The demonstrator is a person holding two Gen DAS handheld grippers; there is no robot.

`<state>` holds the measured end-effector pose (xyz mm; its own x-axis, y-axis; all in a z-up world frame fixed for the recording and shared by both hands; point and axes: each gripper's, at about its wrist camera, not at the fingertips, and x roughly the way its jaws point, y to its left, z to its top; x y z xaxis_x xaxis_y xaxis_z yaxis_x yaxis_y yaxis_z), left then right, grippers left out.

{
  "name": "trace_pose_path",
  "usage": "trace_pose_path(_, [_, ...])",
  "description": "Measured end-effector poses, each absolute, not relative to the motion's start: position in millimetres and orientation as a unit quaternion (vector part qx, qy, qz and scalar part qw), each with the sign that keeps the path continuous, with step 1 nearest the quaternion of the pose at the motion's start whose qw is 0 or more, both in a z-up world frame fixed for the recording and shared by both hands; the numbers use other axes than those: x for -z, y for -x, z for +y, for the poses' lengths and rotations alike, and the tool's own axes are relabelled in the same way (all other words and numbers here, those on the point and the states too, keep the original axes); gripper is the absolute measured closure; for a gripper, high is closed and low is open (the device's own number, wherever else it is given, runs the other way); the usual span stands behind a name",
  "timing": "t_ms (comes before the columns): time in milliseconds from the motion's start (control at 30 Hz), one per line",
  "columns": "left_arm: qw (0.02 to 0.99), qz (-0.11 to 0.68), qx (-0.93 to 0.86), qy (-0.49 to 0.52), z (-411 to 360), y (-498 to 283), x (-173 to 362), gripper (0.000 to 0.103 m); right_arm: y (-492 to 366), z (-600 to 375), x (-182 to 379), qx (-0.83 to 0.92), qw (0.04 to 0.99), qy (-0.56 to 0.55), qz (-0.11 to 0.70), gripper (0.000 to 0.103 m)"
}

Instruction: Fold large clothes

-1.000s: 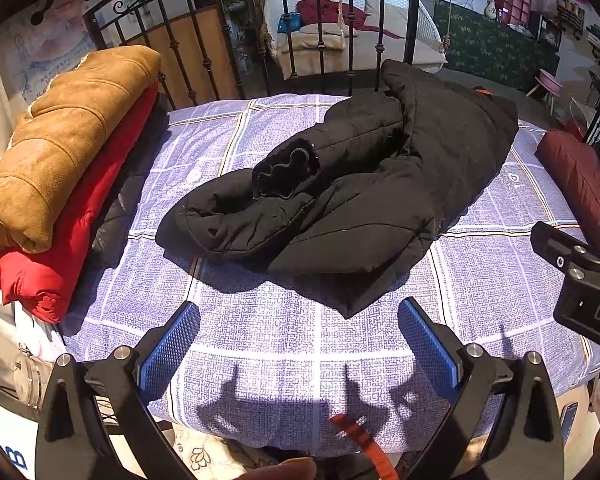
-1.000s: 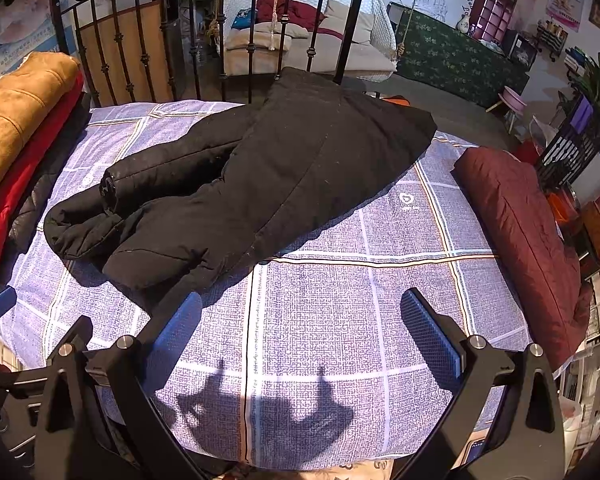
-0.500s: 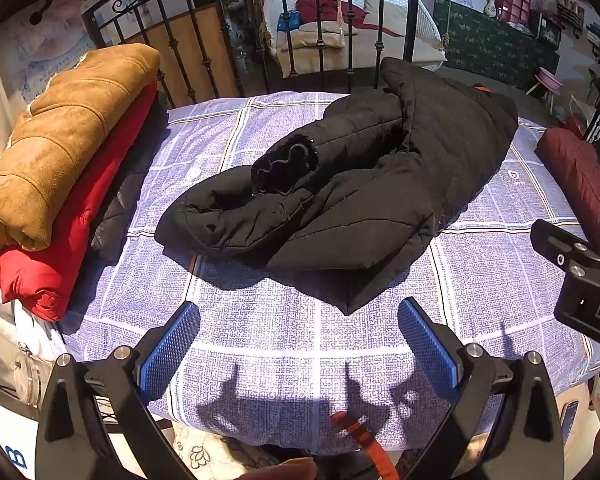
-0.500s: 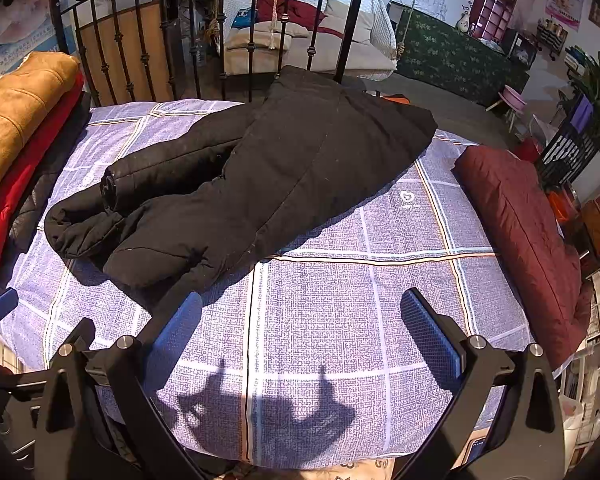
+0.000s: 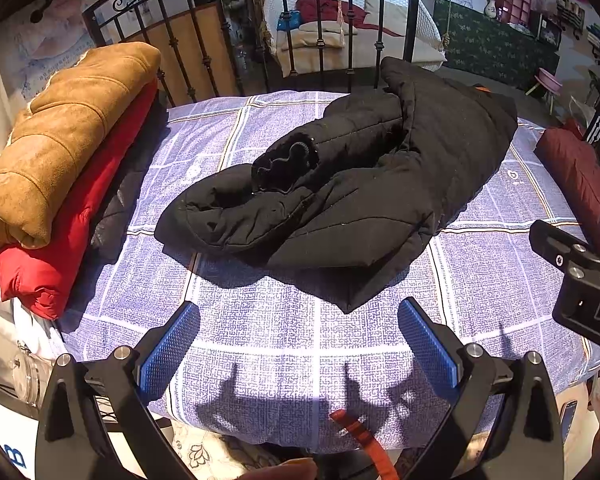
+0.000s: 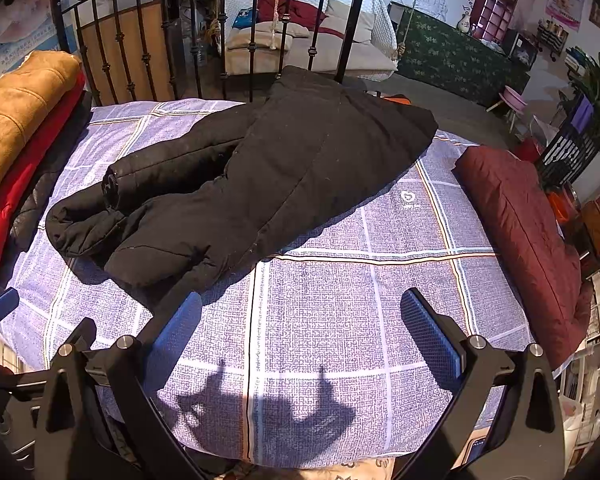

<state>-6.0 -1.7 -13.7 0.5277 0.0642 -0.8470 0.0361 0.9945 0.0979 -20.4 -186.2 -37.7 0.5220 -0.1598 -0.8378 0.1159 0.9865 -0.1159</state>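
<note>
Black coat (image 5: 352,196) crumpled on purple checked bedspread (image 6: 320,320), iron bed rail (image 6: 204,32) behind, both tools wide open, empty.

matt quilted black coat (image 5: 372,184), suede-like tan jacket (image 5: 60,132) (napped)

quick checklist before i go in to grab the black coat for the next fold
1. Left gripper open, holding nothing: ok.
2. Right gripper open, holding nothing: ok.
3. Black coat flat for folding: not ok, bunched, one sleeve lying on top.
4. Near hem corner free to reach: ok.
5. Folded pile apart from the coat: ok.
6. Zip closed: cannot tell.
</note>
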Motion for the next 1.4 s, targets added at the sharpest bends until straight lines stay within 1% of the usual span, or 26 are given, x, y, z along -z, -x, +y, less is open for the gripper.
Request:
trace_pose_path(1133, [0.866, 0.497, -0.008, -0.051, -2, 3, 22, 0.006, 18, -186, 46, 0.074, 0.87, 0.02, 0.487, 0.004])
trace_pose_path(1300, [0.866, 0.497, -0.015, -0.051, 2, -1, 34, 0.006, 17, -194, 51, 0.064, 0.884, -0.011, 0.463, 0.004])
trace_pose_path(1400, [0.865, 0.498, -0.022, -0.056, 6, -2, 47, 0.006, 11, -200, 63, 0.057, 0.883, -0.031, 0.465, 0.004])
